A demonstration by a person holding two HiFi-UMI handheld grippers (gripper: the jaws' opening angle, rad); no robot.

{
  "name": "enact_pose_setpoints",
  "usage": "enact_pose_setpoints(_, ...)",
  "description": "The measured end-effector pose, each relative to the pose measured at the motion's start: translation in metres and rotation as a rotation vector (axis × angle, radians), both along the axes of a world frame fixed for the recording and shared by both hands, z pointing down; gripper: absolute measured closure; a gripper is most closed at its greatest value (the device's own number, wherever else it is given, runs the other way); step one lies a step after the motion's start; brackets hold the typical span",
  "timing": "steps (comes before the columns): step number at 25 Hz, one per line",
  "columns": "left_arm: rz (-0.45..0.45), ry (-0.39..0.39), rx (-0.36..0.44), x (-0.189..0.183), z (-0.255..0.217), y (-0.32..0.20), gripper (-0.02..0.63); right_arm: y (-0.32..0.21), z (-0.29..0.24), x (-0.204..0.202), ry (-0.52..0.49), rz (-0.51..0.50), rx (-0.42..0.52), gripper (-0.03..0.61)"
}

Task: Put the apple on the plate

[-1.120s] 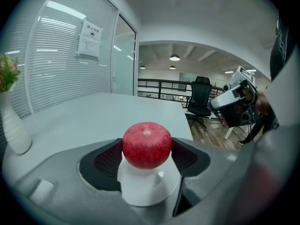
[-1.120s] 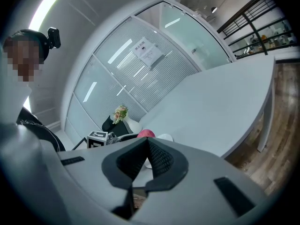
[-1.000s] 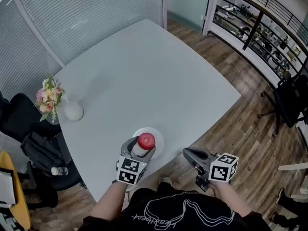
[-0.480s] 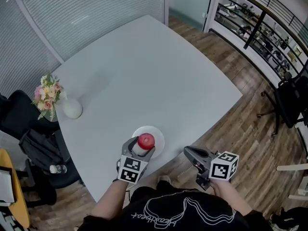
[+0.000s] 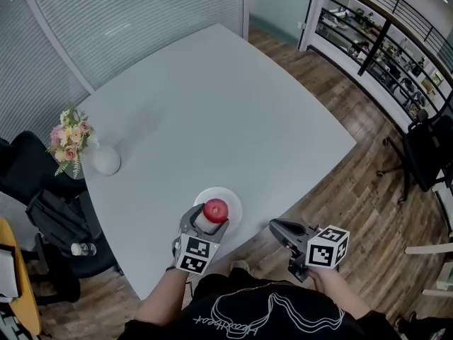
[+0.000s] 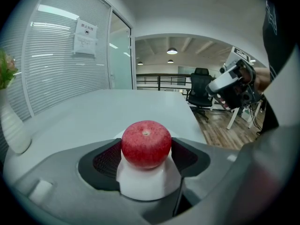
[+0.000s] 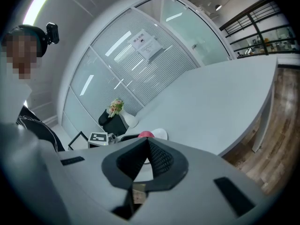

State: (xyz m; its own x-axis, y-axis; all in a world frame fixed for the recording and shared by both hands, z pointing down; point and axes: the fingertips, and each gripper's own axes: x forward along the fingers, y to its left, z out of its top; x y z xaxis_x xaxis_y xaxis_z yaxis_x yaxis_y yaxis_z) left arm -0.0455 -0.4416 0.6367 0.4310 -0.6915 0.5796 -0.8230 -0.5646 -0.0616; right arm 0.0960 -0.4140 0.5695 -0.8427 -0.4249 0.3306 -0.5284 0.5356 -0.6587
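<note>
A red apple [image 5: 216, 209] sits between the jaws of my left gripper [image 5: 210, 217], right over the small white plate [image 5: 231, 198] near the table's front edge. In the left gripper view the apple [image 6: 146, 143] fills the gap between the two dark pads [image 6: 107, 159], which press against its sides, and the white plate [image 6: 147, 184] shows just beneath it. I cannot tell whether the apple rests on the plate. My right gripper [image 5: 273, 224] hangs off the table's edge over the wooden floor, jaws shut with nothing in them; its tips [image 7: 147, 143] meet.
A white vase [image 5: 107, 162] with pink flowers [image 5: 69, 137] stands at the table's left edge. The white table [image 5: 212, 119] stretches far ahead. Black chairs stand at the left [image 5: 32, 172] and at the right [image 5: 428, 147]. A railing [image 5: 382, 20] runs at the back right.
</note>
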Motion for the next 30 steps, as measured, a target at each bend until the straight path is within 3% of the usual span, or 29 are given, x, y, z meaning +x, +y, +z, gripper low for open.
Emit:
enact_pose_setpoints(5,-0.004,-0.005,0.004,-0.003,0.004,0.004,0.284,0.004,0.0,-0.006,0.051,-0.035,0.045,0.569)
enact_pose_setpoints(11,-0.014,0.034,0.009,-0.006,-0.004,0.008,0.284,0.012,-0.006,-0.013,0.042,-0.041,0.063,0.569)
enact_pose_setpoints(19,-0.108,0.2,-0.044,-0.032,-0.051,0.025,0.285,0.026,-0.04,-0.03,0.019,-0.041,0.132,0.569)
enact_pose_setpoints(24,-0.073,0.332,-0.042,-0.039,-0.104,0.045,0.29,0.036,-0.074,-0.053,-0.009,-0.046,0.199,0.569)
enact_pose_setpoints(26,-0.041,0.384,-0.042,-0.038,-0.128,0.058,0.318,0.042,-0.09,-0.063,-0.024,-0.056,0.234,0.569)
enact_pose_setpoints(30,0.019,0.466,-0.014,-0.039,-0.171,0.084,0.5,0.054,-0.118,-0.083,-0.067,-0.066,0.288,0.569)
